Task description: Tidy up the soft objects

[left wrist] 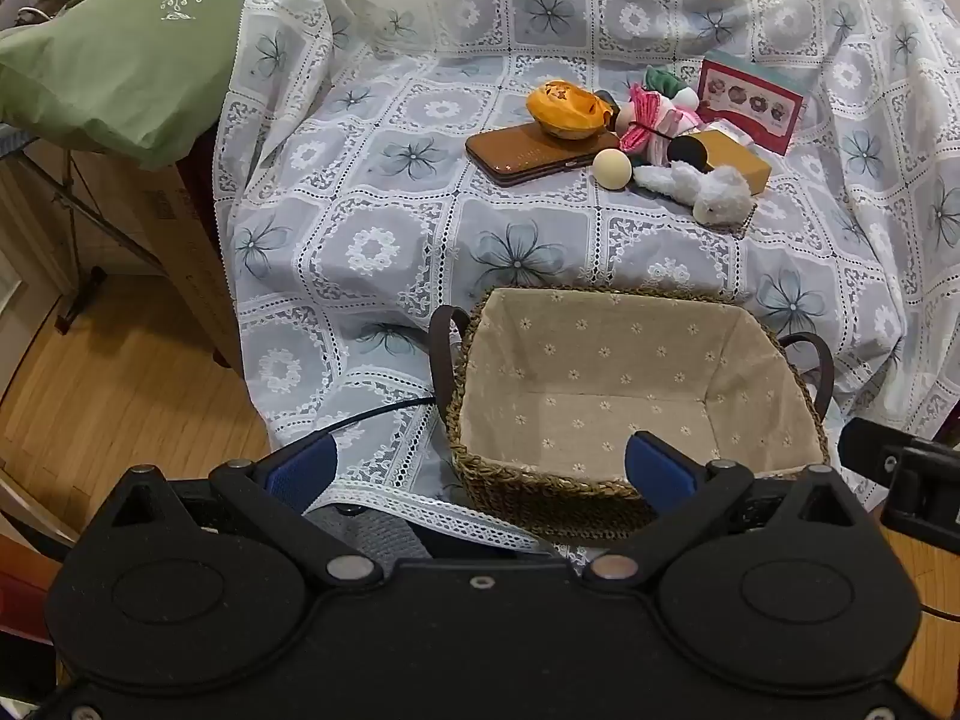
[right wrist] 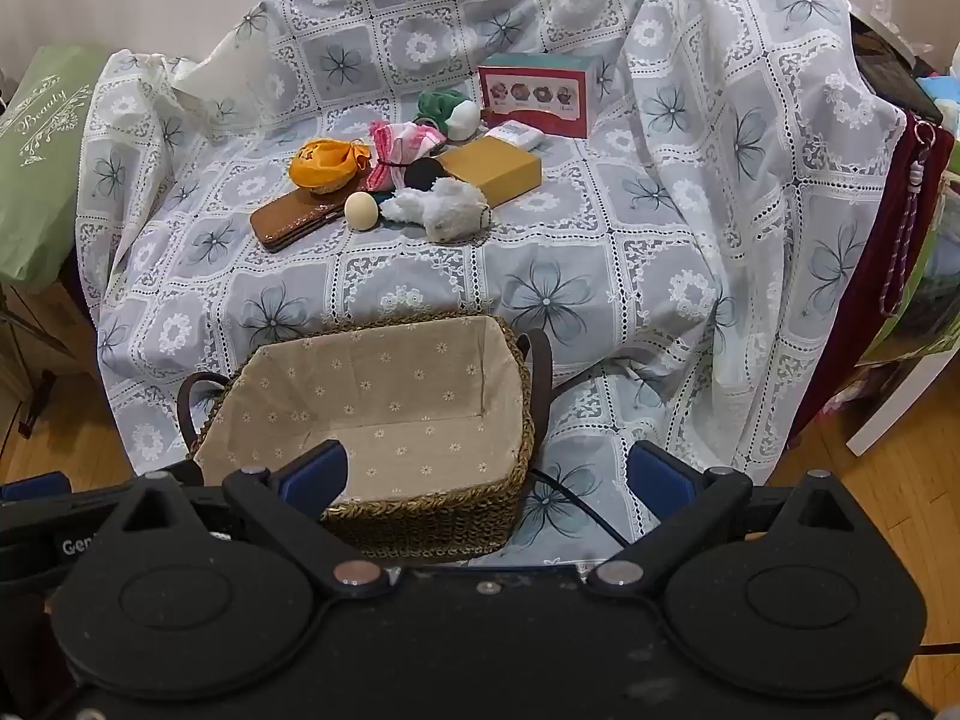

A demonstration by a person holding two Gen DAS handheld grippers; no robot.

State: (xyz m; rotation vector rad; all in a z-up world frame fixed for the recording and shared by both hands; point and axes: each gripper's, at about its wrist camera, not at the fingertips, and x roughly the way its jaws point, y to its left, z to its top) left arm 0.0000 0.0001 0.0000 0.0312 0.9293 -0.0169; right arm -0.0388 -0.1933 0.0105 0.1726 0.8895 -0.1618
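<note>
left gripper and right gripper: jaws wide, nothing between. just beyond: woven basket, fabric-lined, empty, on floral cloth. farther back, clustered: white plush, cream ball, brown case, orange pouch, pink bundle, red box.

White plush toy, pink cloth and orange pouch cluster upper right; lined wicker basket sits empty, lower centre.
</note>
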